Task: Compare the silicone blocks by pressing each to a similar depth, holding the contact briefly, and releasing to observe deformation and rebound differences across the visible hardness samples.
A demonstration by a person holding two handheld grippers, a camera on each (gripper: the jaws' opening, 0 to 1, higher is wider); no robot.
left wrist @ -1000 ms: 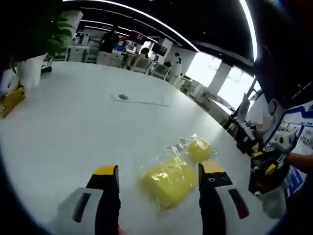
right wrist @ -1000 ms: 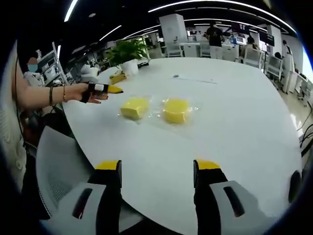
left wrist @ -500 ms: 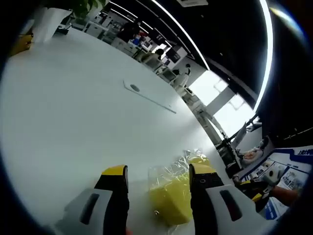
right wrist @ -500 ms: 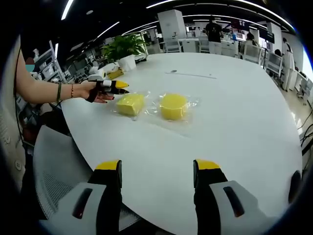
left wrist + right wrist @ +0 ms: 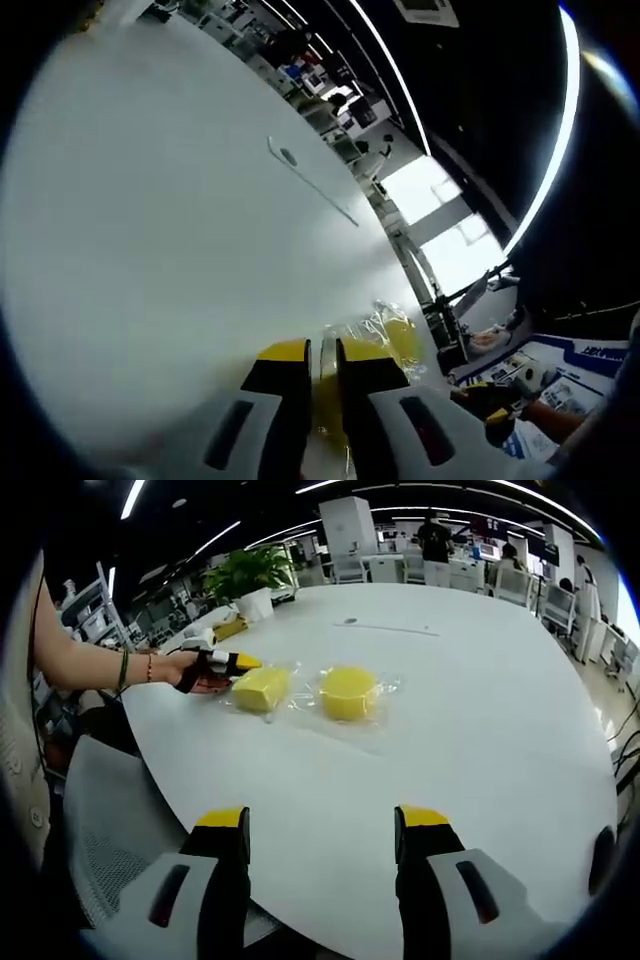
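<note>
In the right gripper view we see a big round white table (image 5: pixel 480 730). On it lie two soft yellow silicone blocks, each in a clear shiny plastic wrap. One is a square yellow block (image 5: pixel 259 689) and the other is a round yellow block (image 5: pixel 347 693). They sit side by side, near each other but not touching, on the side of the table near the person.

Our left gripper (image 5: pixel 243 663), with yellow tips on black and white jaws, is held in a hand (image 5: pixel 195 670) with a black strap and bracelets at the wrist. Its tips are right at the edge of the square yellow block. In the left gripper view, the left gripper (image 5: pixel 318 352) has its two jaws almost closed, with only a thin gap between them. A bit of yellow block and crinkly wrap (image 5: pixel 385 330) shows just past the tips and in the thin gap. We cannot tell if the jaws are pinching the block or just pressing on it.

Our right gripper (image 5: pixel 320 825) is wide open and holds nothing. It hangs over the near edge of the table, well apart from both blocks.

Far back in the right gripper view there is a green plant in a white pot (image 5: pixel 250 580), and people (image 5: pixel 436 542) stand at desks behind the table.
</note>
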